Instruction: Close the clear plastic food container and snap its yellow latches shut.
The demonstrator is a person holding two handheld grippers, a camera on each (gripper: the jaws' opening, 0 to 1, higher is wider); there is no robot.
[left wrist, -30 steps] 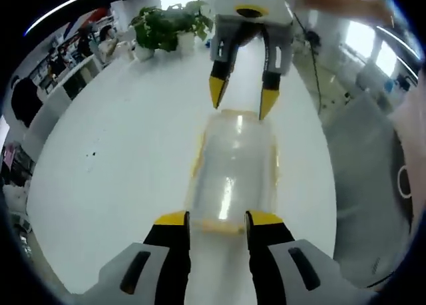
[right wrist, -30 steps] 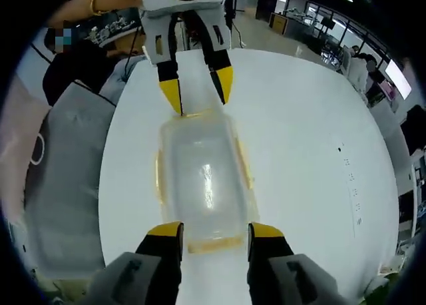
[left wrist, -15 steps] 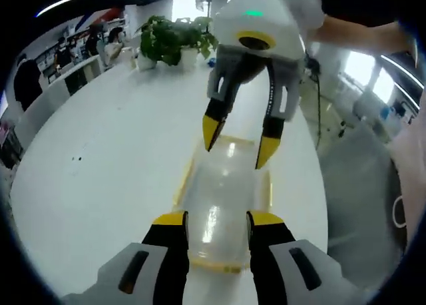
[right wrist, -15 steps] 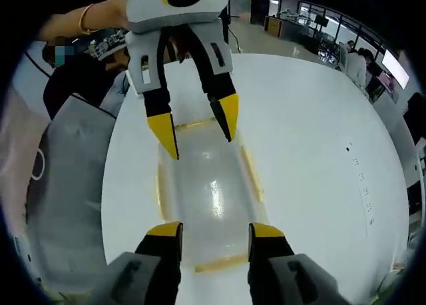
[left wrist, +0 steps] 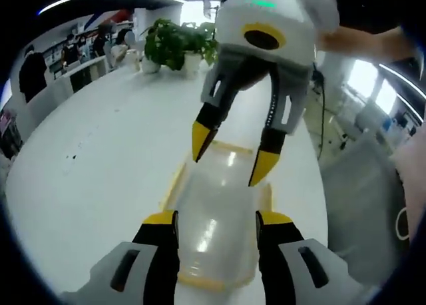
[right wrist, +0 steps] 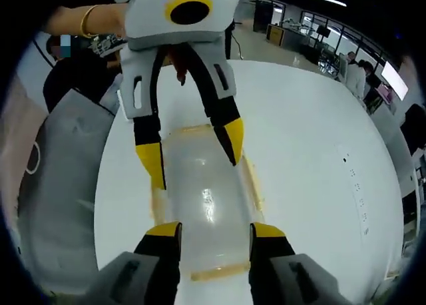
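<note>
Clear plastic container on white table, left claw and right claw both spread wide above it.

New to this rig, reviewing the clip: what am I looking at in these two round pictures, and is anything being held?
No robot arm here. A person carries a hand-held gripper in each hand, and a fisheye camera rides on each, looking forward along its two yellow-tipped jaws.

In the left gripper view, the left hand-held gripper rises from the bottom, and the one reaching in from the top is the right hand-held gripper. The right gripper view is the mirror case: right hand-held gripper at the bottom, left hand-held gripper at the top.

Between them, a clear plastic food container with yellow latches lies on a white table. Both grippers are open over its ends; nothing is gripped. A potted plant stands at the far end.
</note>
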